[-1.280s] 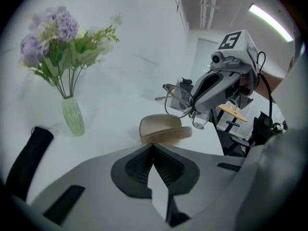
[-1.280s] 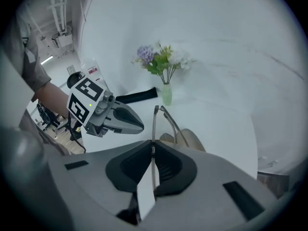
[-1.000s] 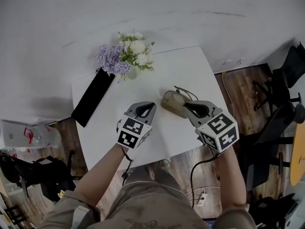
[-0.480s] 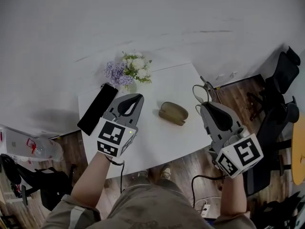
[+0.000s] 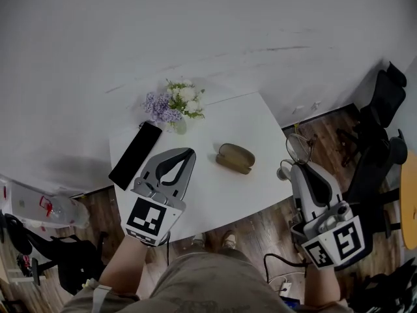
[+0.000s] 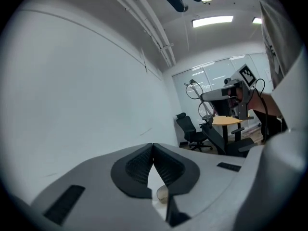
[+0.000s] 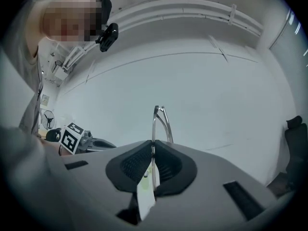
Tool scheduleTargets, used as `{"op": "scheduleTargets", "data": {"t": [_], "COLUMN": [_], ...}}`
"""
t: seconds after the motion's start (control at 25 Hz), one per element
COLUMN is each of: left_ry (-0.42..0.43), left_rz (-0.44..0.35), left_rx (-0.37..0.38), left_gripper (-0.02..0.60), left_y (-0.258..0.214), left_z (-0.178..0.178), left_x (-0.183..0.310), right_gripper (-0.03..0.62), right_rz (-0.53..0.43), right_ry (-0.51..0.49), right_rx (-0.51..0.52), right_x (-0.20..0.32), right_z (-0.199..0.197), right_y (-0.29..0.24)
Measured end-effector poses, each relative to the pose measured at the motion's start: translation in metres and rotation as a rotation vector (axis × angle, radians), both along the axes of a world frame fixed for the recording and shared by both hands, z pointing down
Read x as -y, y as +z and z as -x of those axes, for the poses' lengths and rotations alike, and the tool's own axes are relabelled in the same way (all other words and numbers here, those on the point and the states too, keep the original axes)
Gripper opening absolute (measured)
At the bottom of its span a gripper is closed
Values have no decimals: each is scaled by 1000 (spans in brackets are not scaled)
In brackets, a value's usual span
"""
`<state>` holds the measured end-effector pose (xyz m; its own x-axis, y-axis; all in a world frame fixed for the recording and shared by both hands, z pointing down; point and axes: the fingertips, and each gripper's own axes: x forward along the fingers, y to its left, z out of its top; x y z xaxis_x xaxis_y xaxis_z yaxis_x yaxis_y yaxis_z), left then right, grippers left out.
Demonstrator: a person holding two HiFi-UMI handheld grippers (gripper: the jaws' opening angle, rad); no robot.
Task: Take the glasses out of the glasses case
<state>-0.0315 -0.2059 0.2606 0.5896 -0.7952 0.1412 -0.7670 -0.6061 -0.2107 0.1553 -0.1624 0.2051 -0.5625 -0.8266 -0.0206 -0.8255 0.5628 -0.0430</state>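
Clamping the glasses (image 5: pixel 297 147) by their thin frame in the right gripper (image 5: pixel 298 169), out past the table (image 5: pixel 254 124) edge, with the glasses case (image 5: pixel 235 158) lying between that gripper and the closed, empty left gripper (image 5: pixel 189 152); seemingly done extracting, next needing a gentle set-down beside the case.

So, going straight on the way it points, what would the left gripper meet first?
Probably the white wall; nothing else shows ahead of the left tongs, though depth is unclear.
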Motion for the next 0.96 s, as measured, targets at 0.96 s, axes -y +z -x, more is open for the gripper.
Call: {"op": "scheduleTargets", "data": {"t": [0.96], "left_ry": [14], "left_rz": [41], "left_rx": [-19], "left_gripper": [17], "left_y": [-3], "left_z": [-7], "left_x": [-22], "right_gripper": [44], "right_rz": [50], "right_ry": [-13], "right_rx": [4], "right_x": [-15], "right_z": [5], "right_y": [22]}}
